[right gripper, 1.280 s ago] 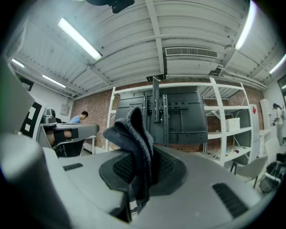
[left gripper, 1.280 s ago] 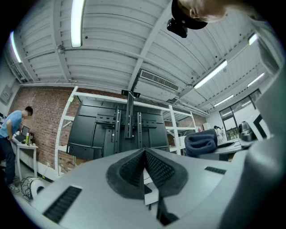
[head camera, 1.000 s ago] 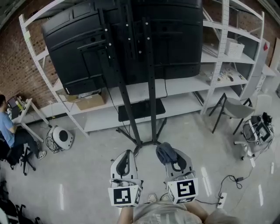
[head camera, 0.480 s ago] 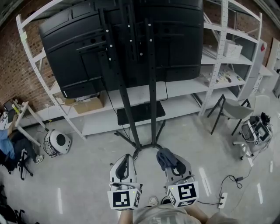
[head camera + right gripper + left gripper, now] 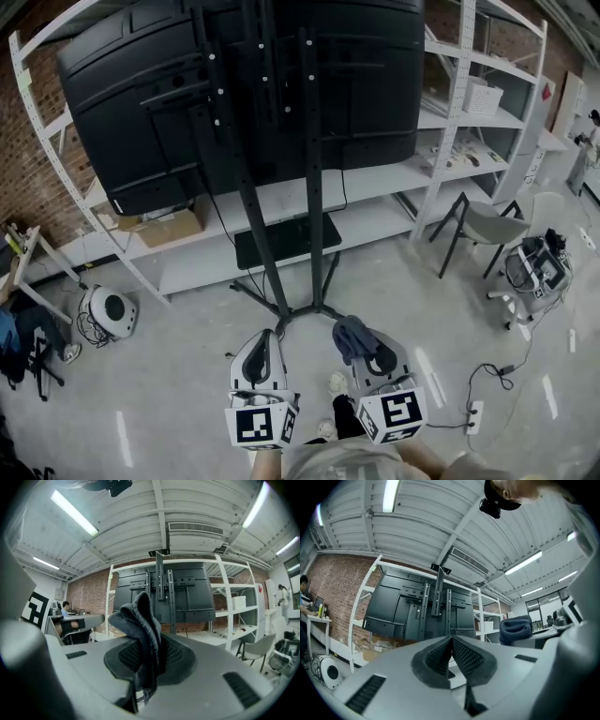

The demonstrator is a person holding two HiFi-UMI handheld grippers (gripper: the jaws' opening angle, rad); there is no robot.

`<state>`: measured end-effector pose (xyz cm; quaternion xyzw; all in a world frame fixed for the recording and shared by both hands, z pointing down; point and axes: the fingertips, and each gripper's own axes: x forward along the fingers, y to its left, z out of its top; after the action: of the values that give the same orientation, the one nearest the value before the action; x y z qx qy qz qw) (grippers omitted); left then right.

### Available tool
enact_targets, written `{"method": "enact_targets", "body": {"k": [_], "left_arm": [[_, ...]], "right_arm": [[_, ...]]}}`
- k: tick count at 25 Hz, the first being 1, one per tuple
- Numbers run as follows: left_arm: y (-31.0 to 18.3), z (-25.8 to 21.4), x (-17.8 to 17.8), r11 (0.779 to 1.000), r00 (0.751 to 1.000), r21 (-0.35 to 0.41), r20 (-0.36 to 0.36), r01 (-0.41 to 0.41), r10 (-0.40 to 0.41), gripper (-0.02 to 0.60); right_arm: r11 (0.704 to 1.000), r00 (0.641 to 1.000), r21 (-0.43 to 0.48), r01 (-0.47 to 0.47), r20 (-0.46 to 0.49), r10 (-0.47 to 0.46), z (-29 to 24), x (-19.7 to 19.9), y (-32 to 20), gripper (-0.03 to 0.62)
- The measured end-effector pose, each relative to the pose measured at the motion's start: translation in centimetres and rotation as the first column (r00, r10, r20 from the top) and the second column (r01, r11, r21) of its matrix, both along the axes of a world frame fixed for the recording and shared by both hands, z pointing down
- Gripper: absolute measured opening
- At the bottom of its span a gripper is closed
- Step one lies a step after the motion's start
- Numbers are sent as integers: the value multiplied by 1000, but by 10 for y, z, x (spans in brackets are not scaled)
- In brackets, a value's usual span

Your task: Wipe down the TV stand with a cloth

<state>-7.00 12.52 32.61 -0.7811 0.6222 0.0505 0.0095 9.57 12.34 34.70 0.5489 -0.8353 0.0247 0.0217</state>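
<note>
Person has stepped in since a second ago: TV stand (image 5: 277,225) sits lower and further left in the head view, with its base feet (image 5: 298,309) now just ahead of both grippers. Grippers haven't changed posture, both low and close to the body.

Right gripper (image 5: 359,339) is clamped on the cloth (image 5: 349,332). In the right gripper view the dark cloth (image 5: 139,618) is bunched between the pads, with a fold standing up above them. Left gripper (image 5: 262,341) has its jaws pressed together with nothing between them, as the left gripper view confirms (image 5: 451,643).

My read: still the approach step, wiping not begun. Cloth is well apart from every stand surface.

The next move calls for raising the right gripper to the posts or the black tray (image 5: 286,240) and getting the loose fold flat against the metal before dragging. Only a small wad sticks out, so the pads could rub the stand instead. Left gripper is idle and could steady a post.
</note>
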Motion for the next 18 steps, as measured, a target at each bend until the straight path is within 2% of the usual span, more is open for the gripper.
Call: {"method": "enact_targets", "body": {"k": [3, 7, 12, 18], "left_arm": [[-16, 4, 0, 1000, 1000, 0, -3, -11, 11, 15], [-53, 7, 0, 1000, 999, 11, 32, 5, -5, 15], [-116, -6, -1, 998, 997, 42, 62, 41, -44, 15], [-209, -34, 3, 994, 994, 76, 70, 78, -83, 15]], "right_arm": [[1000, 1000, 14, 8, 3, -8, -1, -3, -20, 58], [998, 999, 63, 31, 14, -32, -11, -9, -59, 58], [993, 999, 116, 34, 38, -38, -22, -4, -133, 59], [989, 995, 124, 77, 59, -85, -34, -6, -231, 58]]}}
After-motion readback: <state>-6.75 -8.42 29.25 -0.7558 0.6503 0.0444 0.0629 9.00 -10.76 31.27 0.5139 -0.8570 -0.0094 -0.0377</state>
